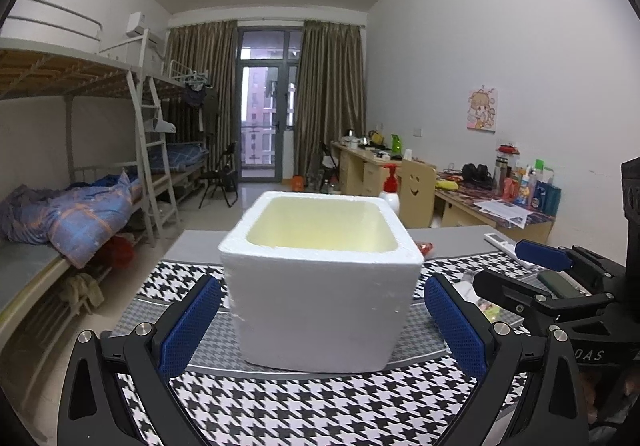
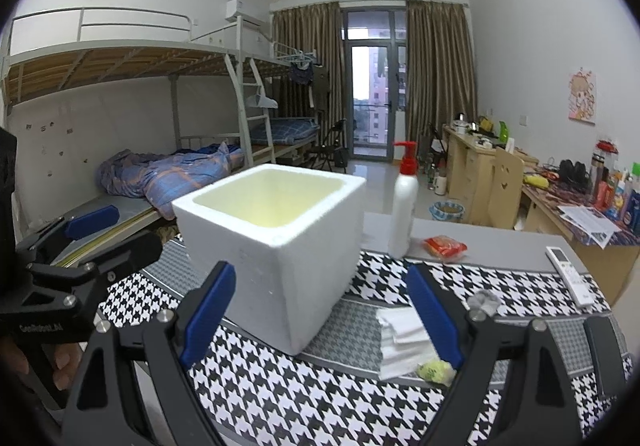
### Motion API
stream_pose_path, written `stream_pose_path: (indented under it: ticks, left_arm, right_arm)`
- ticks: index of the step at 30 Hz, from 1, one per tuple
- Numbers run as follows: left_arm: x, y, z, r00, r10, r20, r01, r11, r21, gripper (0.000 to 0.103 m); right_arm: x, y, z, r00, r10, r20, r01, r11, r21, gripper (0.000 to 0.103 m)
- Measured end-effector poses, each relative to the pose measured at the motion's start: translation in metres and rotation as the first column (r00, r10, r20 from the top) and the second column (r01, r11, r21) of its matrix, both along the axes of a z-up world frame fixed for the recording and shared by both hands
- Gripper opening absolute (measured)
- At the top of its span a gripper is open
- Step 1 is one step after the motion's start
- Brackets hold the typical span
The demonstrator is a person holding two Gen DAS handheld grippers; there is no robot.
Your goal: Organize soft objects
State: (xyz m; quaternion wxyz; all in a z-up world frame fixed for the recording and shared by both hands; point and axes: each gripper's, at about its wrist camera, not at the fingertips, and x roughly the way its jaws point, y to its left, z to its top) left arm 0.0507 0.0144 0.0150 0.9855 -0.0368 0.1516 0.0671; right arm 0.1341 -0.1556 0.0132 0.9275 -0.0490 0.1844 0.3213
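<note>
The white foam box (image 1: 320,286) is standing mid-table on the houndstooth cloth (image 1: 320,406). The left gripper (image 1: 322,320) is straddling its near wall, jaws spread, pads not pressing. The right gripper (image 2: 324,322) is hanging wide open beside its near-right corner. The cavity is showing pale yellow, nothing visible inside.

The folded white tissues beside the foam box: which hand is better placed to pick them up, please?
Right, I'd judge. The right tool is open with the white tissues lying just ahead near its right-hand finger. The left tool faces the foam box squarely, with that box in its way.
</note>
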Motion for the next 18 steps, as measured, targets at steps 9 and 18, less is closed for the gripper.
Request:
stream_pose_path:
  ticks: [9,18]
  left_arm:
    - [0.006,-0.010,-0.005,1.000,-0.030,-0.010,0.030,0.999,-0.018,0.102]
    - [0.010,-0.023,-0.012,0.997,-0.070,-0.032,0.069,0.997,-0.027,0.102]
  right_arm:
    - [0.001,-0.016,-0.004,0.999,-0.035,-0.016,0.035,0.999,-0.002,0.091]
    - [0.004,-0.037,-0.009,0.996,-0.081,-0.035,0.082,0.997,0.010,0.091]
